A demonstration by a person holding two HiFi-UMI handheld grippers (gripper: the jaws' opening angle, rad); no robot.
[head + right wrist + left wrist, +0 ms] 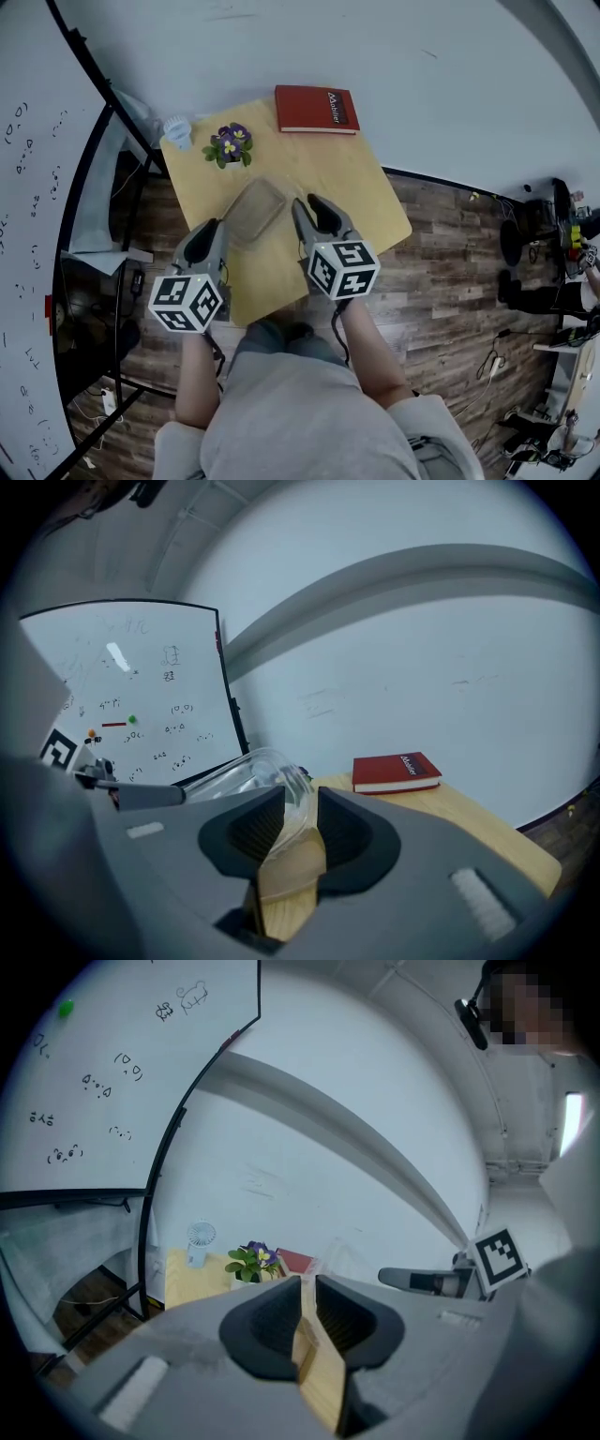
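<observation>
A clear plastic container (253, 211) hangs just over the middle of a small wooden table (367, 204), held between both grippers. My left gripper (221, 229) is at its left rim. In the left gripper view the jaws of this gripper (307, 1284) stand almost together on a thin clear edge, and the container (342, 1252) shows only faintly beyond them. My right gripper (302, 208) is at the container's right rim. The right gripper view shows this gripper (300, 795) shut on the clear wall of the container (251, 767).
At the table's far edge lie a red book (316, 109), a potted purple-and-yellow flower (229, 144) and a small white fan (177, 129). A whiteboard (28, 187) on a black frame stands to the left. Cables and gear (539, 244) lie on the wood floor at right.
</observation>
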